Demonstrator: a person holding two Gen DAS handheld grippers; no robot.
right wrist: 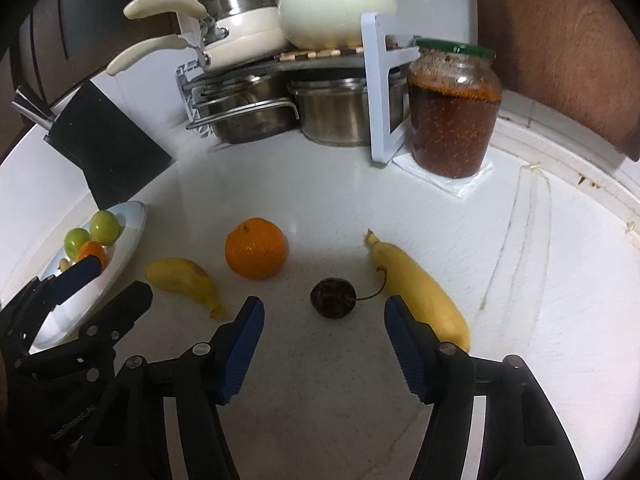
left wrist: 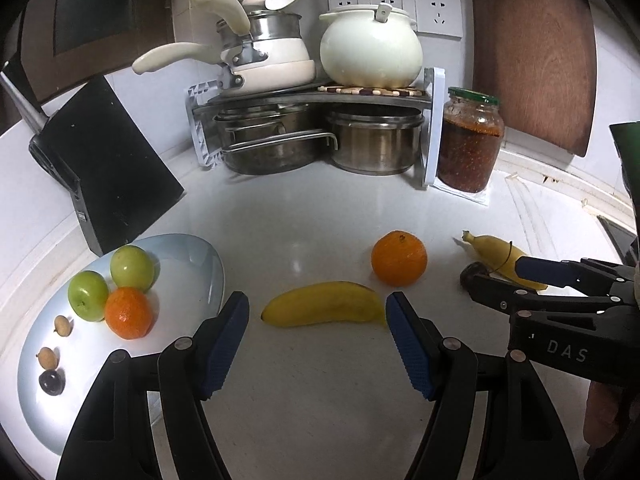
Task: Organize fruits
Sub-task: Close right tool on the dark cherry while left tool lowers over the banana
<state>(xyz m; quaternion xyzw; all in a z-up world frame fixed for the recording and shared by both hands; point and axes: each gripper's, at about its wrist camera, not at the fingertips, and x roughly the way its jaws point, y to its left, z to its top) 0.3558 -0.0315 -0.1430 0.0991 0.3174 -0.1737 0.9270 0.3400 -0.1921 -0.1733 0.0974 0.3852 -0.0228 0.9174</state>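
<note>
1. The white counter (left wrist: 320, 208) is the biggest thing, and all the fruit sits on it.
2. The pale blue plate (left wrist: 192, 256) lies on the counter, far to the left of the loose orange.
3. On the plate sit two green apples (left wrist: 132, 267), a small orange (left wrist: 129, 313), two little tan fruits (left wrist: 63, 325) and one dark round fruit (left wrist: 51, 383).
4. The jar with a green lid (right wrist: 454, 116) stands behind the loose orange, off to its right, and is full of dark red stuff.
5. The left gripper (left wrist: 316, 312) is let go and holds nothing. Its two blue pads (left wrist: 224, 344) stand wide apart, and the short banana lies just past their tips.
6. The right gripper (right wrist: 324, 316) is also not squeezing anything. The dark cherry lies just ahead of the gap between its tips, and no pad touches it.
7. The long banana (right wrist: 420, 296) lies to the right of the loose orange, right by the right gripper's right finger.
8. The short banana (left wrist: 324, 305) lies just in front of the loose orange and a bit to its left.
9. The loose orange (left wrist: 399, 258) sits in the middle of the counter, between the two bananas.
10. The dark cherry (right wrist: 333, 297) with its thin stem lies to the right of the loose orange, close by the long banana.
</note>
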